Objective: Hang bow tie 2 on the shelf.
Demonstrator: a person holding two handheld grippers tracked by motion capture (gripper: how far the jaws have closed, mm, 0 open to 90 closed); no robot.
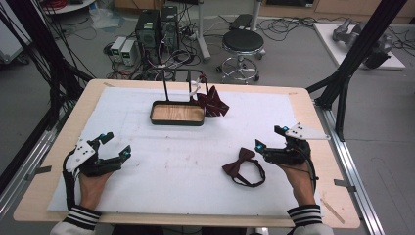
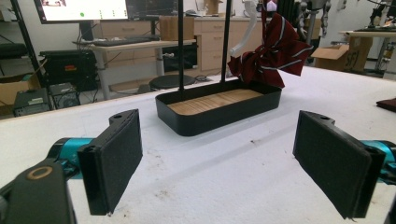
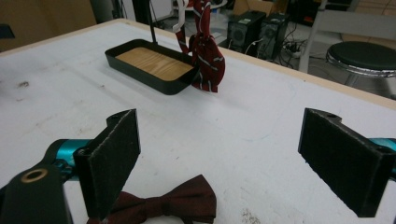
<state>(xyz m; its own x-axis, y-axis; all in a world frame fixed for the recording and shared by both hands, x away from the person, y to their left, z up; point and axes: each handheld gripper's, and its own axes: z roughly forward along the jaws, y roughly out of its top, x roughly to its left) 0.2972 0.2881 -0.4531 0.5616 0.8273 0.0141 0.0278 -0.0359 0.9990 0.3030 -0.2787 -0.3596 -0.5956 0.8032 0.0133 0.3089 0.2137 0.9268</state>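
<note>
A plain dark red bow tie (image 1: 241, 162) with its black strap lies on the white sheet, just left of my right gripper (image 1: 270, 138), which stands open and empty. In the right gripper view the same bow tie (image 3: 173, 203) lies low between the jaws, near the left pad. A striped dark red bow tie (image 1: 213, 102) hangs from a white hook on the stand over the black tray (image 1: 177, 120) with a wooden floor. My left gripper (image 1: 116, 144) rests open at the near left, nothing between its pads (image 2: 114, 157). It faces the tray (image 2: 219, 114) and striped tie (image 2: 272, 53).
Two thin black rods (image 1: 165, 88) rise from the tray's back. The white sheet (image 1: 171, 166) covers most of the wooden table (image 1: 303, 103). Beyond the far edge stand a stool (image 1: 242, 44), computer towers (image 1: 156, 29) and cables.
</note>
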